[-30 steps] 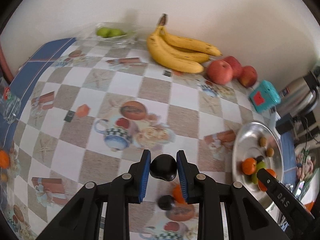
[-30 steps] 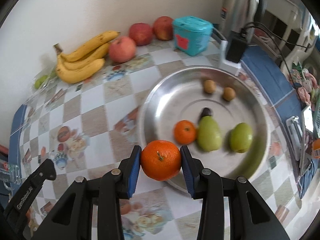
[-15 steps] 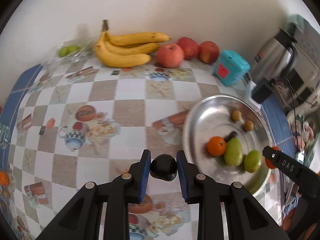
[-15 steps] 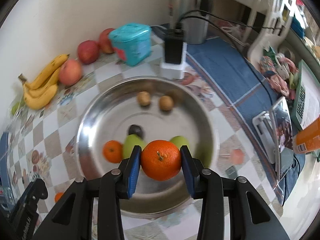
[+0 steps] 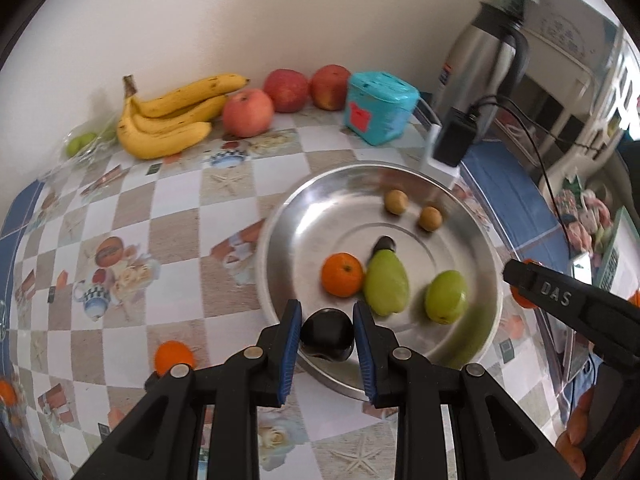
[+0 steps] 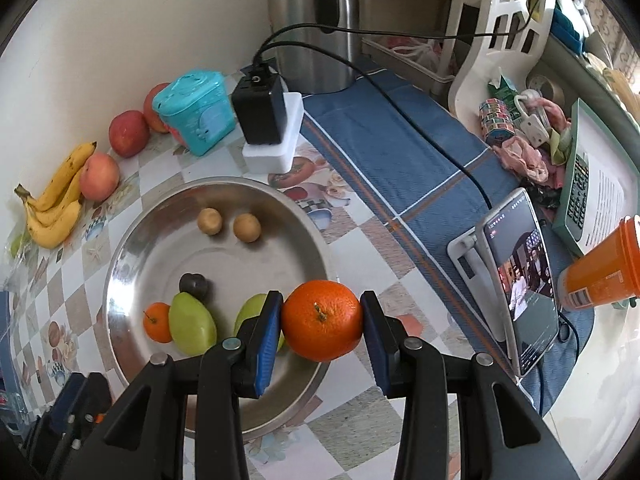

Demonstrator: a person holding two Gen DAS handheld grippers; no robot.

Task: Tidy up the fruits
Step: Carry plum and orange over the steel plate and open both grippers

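Left gripper (image 5: pixel 326 334): jaws clamp a dark plum (image 5: pixel 327 334) squarely between the pads. Right gripper (image 6: pixel 322 320): jaws grip an orange (image 6: pixel 322 320) over the metal bowl (image 6: pixel 132 248).

I see blue pads (image 5: pixel 289 354) on my black hand-held grippers. The worktop (image 5: pixel 176 236) wears a beige-and-white check with printed teapots. Silver bowl (image 5: pixel 280 216), yellow bananas (image 5: pixel 168 120), red apples (image 5: pixel 286 90), a turquoise box (image 5: pixel 380 108), and a navy striped cloth (image 6: pixel 400 168) at upper right.
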